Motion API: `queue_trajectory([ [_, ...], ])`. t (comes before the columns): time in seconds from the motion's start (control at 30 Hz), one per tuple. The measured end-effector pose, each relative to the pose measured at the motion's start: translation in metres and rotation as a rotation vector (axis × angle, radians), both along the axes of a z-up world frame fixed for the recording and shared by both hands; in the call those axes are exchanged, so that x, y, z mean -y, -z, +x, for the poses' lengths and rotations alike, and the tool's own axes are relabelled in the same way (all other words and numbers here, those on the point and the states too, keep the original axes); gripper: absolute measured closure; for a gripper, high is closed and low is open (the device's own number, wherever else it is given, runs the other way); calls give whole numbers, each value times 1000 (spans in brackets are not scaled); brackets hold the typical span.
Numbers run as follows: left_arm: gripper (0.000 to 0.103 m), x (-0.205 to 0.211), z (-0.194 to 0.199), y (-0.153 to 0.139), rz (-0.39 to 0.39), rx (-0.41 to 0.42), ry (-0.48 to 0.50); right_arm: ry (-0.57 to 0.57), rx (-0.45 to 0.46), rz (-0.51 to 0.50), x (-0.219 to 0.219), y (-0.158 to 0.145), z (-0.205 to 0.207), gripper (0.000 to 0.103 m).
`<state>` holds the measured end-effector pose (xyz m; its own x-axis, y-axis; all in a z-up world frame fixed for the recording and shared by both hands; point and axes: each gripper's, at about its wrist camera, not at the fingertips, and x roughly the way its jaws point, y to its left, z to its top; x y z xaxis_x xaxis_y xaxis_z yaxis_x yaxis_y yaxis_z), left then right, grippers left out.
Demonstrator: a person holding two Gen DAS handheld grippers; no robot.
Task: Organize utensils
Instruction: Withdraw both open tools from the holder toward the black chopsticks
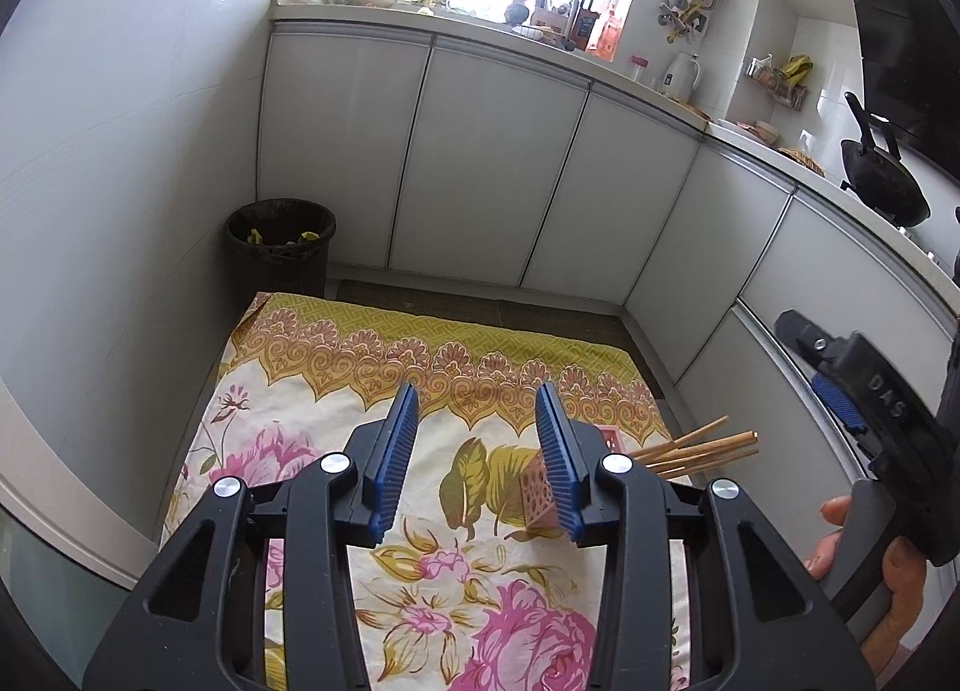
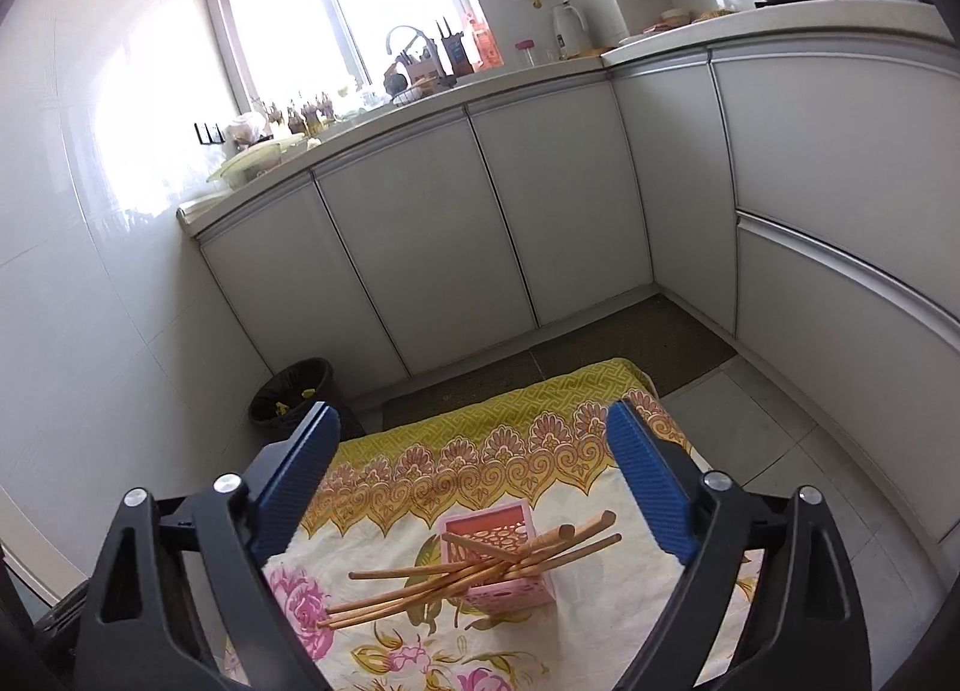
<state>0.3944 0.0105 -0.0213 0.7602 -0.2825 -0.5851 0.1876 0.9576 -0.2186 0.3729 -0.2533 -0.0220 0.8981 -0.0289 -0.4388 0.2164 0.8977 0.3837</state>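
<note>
A pink holder [image 2: 503, 562] with a lattice pattern stands on a flowered cloth [image 2: 480, 463] that covers the desk. A bundle of wooden chopsticks [image 2: 474, 574] lies slanted across the holder's open top, some ends resting inside it and others sticking out past its rim on both sides.

The right tongs [image 2: 474, 487] stand wide apart above the cloth, with the holder and chopsticks between and below their blue pads [image 2: 651, 490]; neither pad touches anything. In the left wrist view, a hand [image 1: 882, 565] grips the right tongs' handle to the right of the holder.

The left tongs [image 1: 477, 457] are partly open, with nothing between them but bare cloth. The holder [image 1: 537, 496] sits just behind their right pad [image 1: 558, 463], and the chopstick tips [image 1: 699, 448] fan out to the right of it.

Beyond the holder, past the far edge of the cloth, run white cabinet doors [image 2: 492, 223], and a black bin [image 1: 281, 247] stands in the corner.
</note>
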Motion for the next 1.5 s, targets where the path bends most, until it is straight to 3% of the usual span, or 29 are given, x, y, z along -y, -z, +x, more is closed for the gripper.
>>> queue_trajectory([
  [0.13, 55, 0, -19, -7, 13, 2, 18, 34, 24, 36, 14, -19, -45, 7],
  [0.3, 28, 1, -51, -9, 14, -8, 44, 62, -69, 97, 35, -17, -109, 7],
  [0.43, 12, 15, -77, -2, 54, -43, 88, 90, -174, 178, 54, 8, -170, 7],
  [0.63, 7, 55, -117, 15, 134, -100, 200, 134, -327, 356, 74, 57, -262, 7],
  [0.8, 7, 99, -152, 41, 234, -178, 355, 159, -386, 385, 75, 79, -331, 7],
  [0.9, 7, 132, -170, 66, 320, -271, 491, 156, -427, 439, 79, 90, -354, 7],
  [1.03, 7, 171, -196, 110, 499, -379, 639, 162, -465, 471, 83, 98, -373, 7],
  [1.13, 7, 190, -208, 140, 555, -484, 728, 169, -483, 483, 87, 102, -379, 7],
  [1.2, 7, 200, -215, 157, 610, -515, 753, 165, -493, 516, 89, 105, -382, 7],
  [1.3, 8, 210, -218, 172, 623, -563, 779, 159, -497, 524, 91, 105, -384, 7],
  [1.33, 10, 213, -218, 176, 619, -578, 783, 158, -496, 523, 91, 105, -384, 7],
  [1.4, 25, 222, -218, 184, 624, -615, 796, 161, -489, 523, 93, 102, -386, 7],
  [1.47, 47, 229, -219, 194, 642, -646, 808, 164, -489, 528, 94, 102, -388, 7],
  [1.5, 51, 233, -221, 200, 656, -656, 813, 166, -488, 536, 96, 103, -390, 7],
])
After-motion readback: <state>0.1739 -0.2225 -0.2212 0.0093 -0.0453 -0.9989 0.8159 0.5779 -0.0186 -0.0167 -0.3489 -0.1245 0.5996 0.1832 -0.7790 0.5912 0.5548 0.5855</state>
